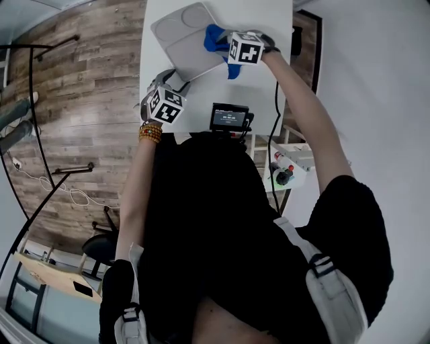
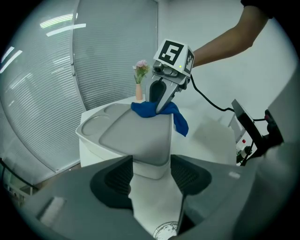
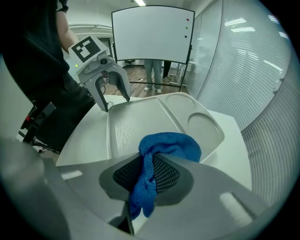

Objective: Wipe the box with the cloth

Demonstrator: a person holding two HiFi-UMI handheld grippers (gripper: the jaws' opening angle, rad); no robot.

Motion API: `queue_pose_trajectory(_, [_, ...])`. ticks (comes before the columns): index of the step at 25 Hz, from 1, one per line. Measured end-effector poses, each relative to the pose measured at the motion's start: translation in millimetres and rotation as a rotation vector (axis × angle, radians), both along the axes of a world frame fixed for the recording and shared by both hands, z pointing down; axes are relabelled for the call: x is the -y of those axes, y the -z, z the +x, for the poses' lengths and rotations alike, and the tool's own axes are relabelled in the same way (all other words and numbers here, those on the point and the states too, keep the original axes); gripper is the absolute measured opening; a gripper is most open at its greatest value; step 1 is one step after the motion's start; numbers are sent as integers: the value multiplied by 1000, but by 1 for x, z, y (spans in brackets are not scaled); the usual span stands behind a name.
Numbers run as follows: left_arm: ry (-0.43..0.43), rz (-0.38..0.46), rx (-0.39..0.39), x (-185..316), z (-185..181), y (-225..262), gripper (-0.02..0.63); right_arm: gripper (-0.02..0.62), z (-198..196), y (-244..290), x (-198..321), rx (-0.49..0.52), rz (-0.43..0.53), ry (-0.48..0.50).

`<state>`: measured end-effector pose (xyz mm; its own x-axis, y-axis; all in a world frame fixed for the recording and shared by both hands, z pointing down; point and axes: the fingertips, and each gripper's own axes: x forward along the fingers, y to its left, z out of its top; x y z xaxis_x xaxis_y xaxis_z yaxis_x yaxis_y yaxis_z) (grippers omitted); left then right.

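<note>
A pale grey box (image 1: 185, 37) with a moulded lid lies on the white table (image 1: 269, 20). It shows close up in the left gripper view as the box (image 2: 126, 133) and from the other side as the box (image 3: 140, 122). My left gripper (image 2: 151, 176) is shut on the box's near corner, its pads (image 2: 117, 177) against both sides. It shows as the left gripper (image 3: 113, 96) in the right gripper view. My right gripper (image 3: 150, 171) is shut on a blue cloth (image 3: 166, 145), which rests on the lid's edge. The cloth (image 2: 154, 110) hangs partly over the box's side.
A small screen device (image 1: 230, 117) sits at the table's near edge, with a cable (image 2: 211, 101) running to it. A vase with pink flowers (image 2: 139, 79) stands on the far side. A whiteboard (image 3: 152, 33) stands beyond the table. A glass wall with blinds (image 2: 108, 51) is close by.
</note>
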<state>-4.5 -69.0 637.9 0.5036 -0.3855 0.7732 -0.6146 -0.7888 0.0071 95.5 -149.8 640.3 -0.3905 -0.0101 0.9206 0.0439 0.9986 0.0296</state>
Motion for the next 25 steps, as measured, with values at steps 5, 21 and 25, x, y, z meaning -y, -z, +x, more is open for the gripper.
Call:
queue_pose_trajectory(5, [4, -4, -5, 1, -2, 2, 259, 83, -32, 2, -8, 32, -41, 47])
queue_pose_trajectory(21, [13, 16, -5, -1, 4, -1, 256, 83, -115, 2, -53, 107, -113, 207])
queue_pose_trajectory(25, [20, 12, -11, 0, 4, -1, 255, 81, -127, 2, -59, 113, -133, 210])
